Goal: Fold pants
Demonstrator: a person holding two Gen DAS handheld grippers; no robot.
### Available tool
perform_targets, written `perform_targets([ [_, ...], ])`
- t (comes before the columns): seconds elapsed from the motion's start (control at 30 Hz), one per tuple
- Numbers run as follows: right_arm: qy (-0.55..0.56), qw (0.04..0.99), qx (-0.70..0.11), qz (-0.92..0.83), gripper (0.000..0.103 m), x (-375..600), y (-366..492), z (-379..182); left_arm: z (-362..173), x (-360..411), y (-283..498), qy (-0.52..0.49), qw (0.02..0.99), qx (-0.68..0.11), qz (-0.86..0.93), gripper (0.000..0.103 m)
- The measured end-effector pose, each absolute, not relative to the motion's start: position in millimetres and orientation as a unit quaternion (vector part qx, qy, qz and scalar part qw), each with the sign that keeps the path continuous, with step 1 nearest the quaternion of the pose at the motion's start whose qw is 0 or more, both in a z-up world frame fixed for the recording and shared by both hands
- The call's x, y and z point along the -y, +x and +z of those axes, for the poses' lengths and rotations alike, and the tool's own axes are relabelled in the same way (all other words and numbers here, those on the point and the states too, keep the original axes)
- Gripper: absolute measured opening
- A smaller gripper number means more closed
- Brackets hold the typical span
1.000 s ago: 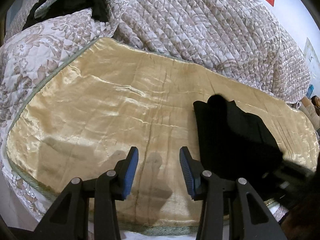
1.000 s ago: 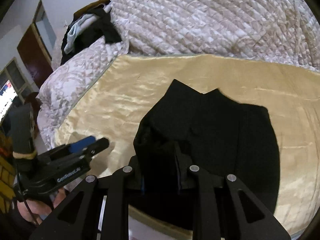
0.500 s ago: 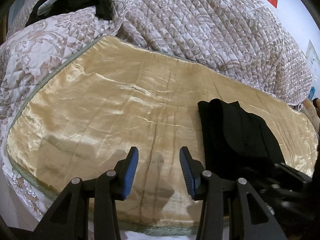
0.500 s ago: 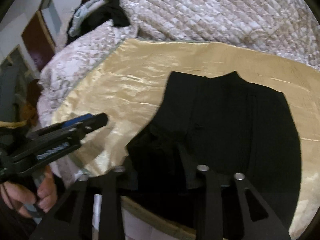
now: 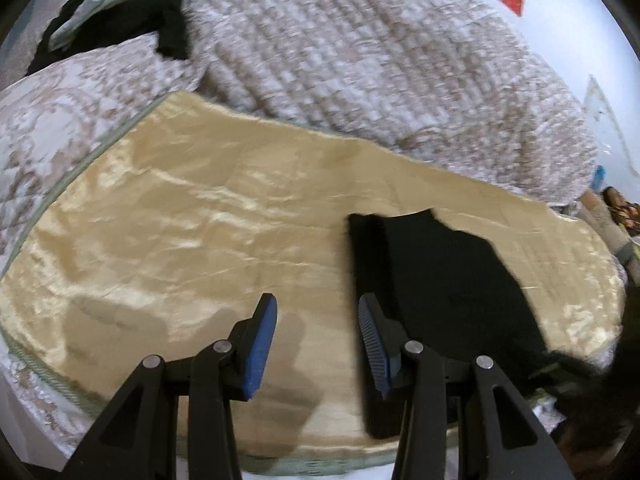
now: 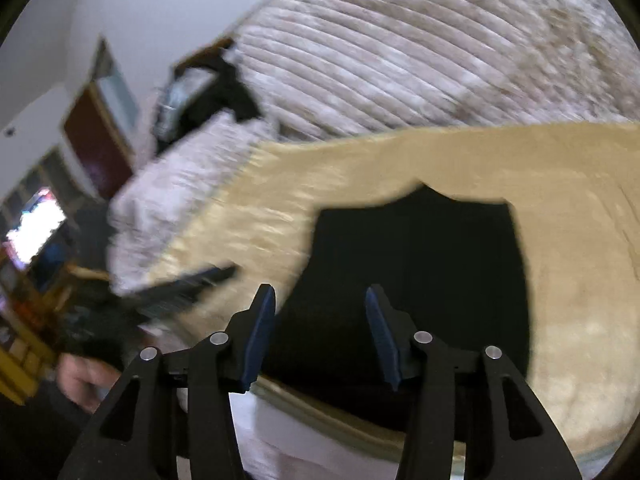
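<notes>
Bed's covered with a shiny gold blanket, and your black pants sit folded on it near the front edge. Their long axis runs away from you toward the quilt. Your right hand-held gripper hovers right over the pants' near end, jaws closing, nothing pinched. Your left hand-held gripper sits half open and empty, just left of the pants. Only the right view shows your left hand.
</notes>
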State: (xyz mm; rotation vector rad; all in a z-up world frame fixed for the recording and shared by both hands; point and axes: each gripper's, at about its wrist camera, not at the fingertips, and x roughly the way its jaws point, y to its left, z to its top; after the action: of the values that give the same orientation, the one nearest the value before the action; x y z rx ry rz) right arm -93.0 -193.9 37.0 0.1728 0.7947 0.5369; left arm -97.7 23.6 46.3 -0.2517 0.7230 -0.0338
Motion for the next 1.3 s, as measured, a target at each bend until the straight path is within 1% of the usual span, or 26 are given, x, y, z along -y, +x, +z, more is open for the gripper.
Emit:
perform_targets([
  [0.03,0.079,0.88,-0.396,0.25,0.021,195.1,-90.8,29.3,48.6,-18.7,-97.8,-0.124,0.928,-0.349,-0.029,0.045],
  [0.07,0.083,0.872,-0.411,0.255,0.018,195.7,-89.4,20.7,50.9,-13.7,-97.4,-0.125,0.929,-0.347,-0.042,0.045],
  [0.2,0.073,0.851,-0.418,0.308,0.018,189.0,-91.5,28.9,58.4,5.3,-91.2,-0.129,0.926,-0.345,-0.084,0.045],
  [0.27,0.078,0.861,-0.401,0.304,0.018,198.9,-86.0,40.8,62.1,12.5,-82.5,-0.127,0.924,-0.35,-0.091,0.045],
  [0.33,0.089,0.873,-0.39,0.279,0.018,215.4,-70.7,48.9,65.3,19.8,-68.5,-0.123,0.921,-0.356,-0.096,0.045],
  [0.5,0.066,0.879,-0.407,0.24,0.018,228.0,-15.5,49.8,72.8,41.7,-24.5,-0.094,0.915,-0.374,-0.116,0.045],
  [0.57,0.055,0.878,-0.411,0.24,0.018,225.6,0.8,49.1,69.7,46.1,-4.9,-0.079,0.914,-0.382,-0.113,0.045],
  [0.7,0.041,0.87,-0.428,0.241,0.018,219.6,36.4,36.2,41.7,49.5,25.3,-0.05,0.903,-0.418,-0.091,0.045],
  [0.8,0.037,0.87,-0.442,0.215,0.017,226.5,48.1,19.2,34.6,42.2,21.9,-0.052,0.907,-0.409,-0.088,0.046],
  [0.83,0.048,0.873,-0.439,0.207,0.015,232.2,49.2,15.4,33.2,42.2,20.1,-0.045,0.909,-0.406,-0.085,0.048],
  [0.93,0.081,0.874,-0.432,0.208,0.014,243.8,49.0,10.1,32.3,44.5,19.3,-0.037,0.911,-0.403,-0.082,0.048],
  [1.1,0.079,0.877,-0.427,0.206,0.014,243.6,45.4,14.0,36.6,44.4,17.5,-0.034,0.914,-0.397,-0.078,0.048],
  [1.13,0.078,0.879,-0.424,0.201,0.016,244.3,42.7,16.7,38.3,43.5,15.7,-0.034,0.915,-0.396,-0.076,0.048],
  [1.3,0.053,0.892,-0.404,0.193,0.017,243.8,10.4,35.9,49.9,44.7,-3.9,-0.025,0.921,-0.382,-0.07,0.048],
])
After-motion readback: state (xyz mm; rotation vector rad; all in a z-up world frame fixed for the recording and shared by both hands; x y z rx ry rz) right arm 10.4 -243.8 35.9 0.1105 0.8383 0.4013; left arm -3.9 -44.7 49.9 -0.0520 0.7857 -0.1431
